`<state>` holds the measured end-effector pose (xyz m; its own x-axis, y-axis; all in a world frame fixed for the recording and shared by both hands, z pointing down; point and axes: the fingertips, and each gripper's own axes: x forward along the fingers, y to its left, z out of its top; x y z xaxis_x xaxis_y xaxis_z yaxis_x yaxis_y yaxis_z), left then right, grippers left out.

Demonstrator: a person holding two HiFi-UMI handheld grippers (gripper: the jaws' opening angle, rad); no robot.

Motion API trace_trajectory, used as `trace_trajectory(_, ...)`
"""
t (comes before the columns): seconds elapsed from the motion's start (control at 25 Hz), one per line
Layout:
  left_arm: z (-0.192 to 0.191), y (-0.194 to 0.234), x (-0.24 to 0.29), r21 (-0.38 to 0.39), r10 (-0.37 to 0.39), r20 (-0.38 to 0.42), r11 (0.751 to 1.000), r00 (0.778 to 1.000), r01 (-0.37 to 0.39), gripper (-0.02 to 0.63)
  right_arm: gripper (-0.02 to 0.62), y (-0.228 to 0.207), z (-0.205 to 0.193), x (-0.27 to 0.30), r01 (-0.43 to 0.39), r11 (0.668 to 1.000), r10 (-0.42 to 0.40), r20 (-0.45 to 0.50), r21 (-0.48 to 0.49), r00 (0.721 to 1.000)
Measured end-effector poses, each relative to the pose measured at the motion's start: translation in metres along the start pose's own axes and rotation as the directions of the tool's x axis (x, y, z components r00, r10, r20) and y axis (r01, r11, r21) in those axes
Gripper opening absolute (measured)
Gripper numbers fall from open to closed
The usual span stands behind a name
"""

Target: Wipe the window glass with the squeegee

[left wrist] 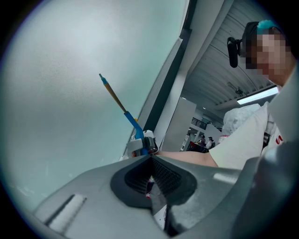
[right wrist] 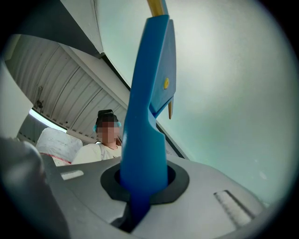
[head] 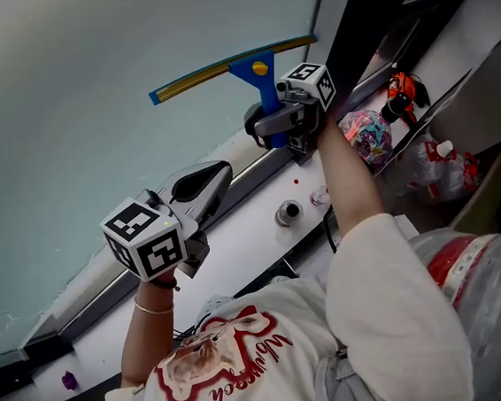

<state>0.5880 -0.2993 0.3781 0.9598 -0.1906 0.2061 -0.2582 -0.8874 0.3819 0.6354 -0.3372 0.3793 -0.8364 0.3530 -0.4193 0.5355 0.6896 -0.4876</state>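
1. Right tool (right wrist: 140, 189): jaws clamped on the blue handle (right wrist: 145, 140) of the squeegee (head: 257, 73). The handle stands straight out of the pads and sits snug.
2. Blade (head: 201, 76) slants across the glass (head: 84, 89). Its high end is near the dark frame (head: 367, 21) and its low end is out over open pane. It looks laid to the glass, but contact along the whole edge can't be confirmed.
3. Left tool (head: 206, 182): jaws together, nothing between them. It is held over the sill (head: 238, 238), below and left of the squeegee and apart from it.
4. Judged step: a stroke across the pane, with most of the glass still ahead of the blade.
5. To do it well: seat the rubber flat along its full length and hold one handle tilt. Pull in a single unbroken pass under even pressure, then overlap the next lane.
6. Risks: the grip is low on the handle, so the blade may twist or lift at one end; a firm wrist should help. The left tool should stay out of the stroke path.
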Motion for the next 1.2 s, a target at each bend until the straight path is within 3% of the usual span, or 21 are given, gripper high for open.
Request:
trace_trajectory(0.16,0.000,0.005,0.003,-0.006,0.000,0.001,1.000,1.000,0.000,0.001,0.048,-0.004,-0.007,-0.003,0.007,1.000,-0.006,-0.017,0.021,1.000)
trace_trajectory(0.52,-0.016,0.012,0.010,-0.040,0.000,-0.027,0.999,1.000,-0.001,0.001,0.049,-0.014,-0.023,-0.013,0.004,0.998,-0.006,0.038,0.062,0.999)
trace_trajectory(1.2,-0.031,0.010,0.001,-0.019,0.049,-0.067,0.999,0.997,-0.051,0.001,0.048,-0.036,-0.069,-0.040,0.100,0.971,-0.104,0.008,0.215,0.995)
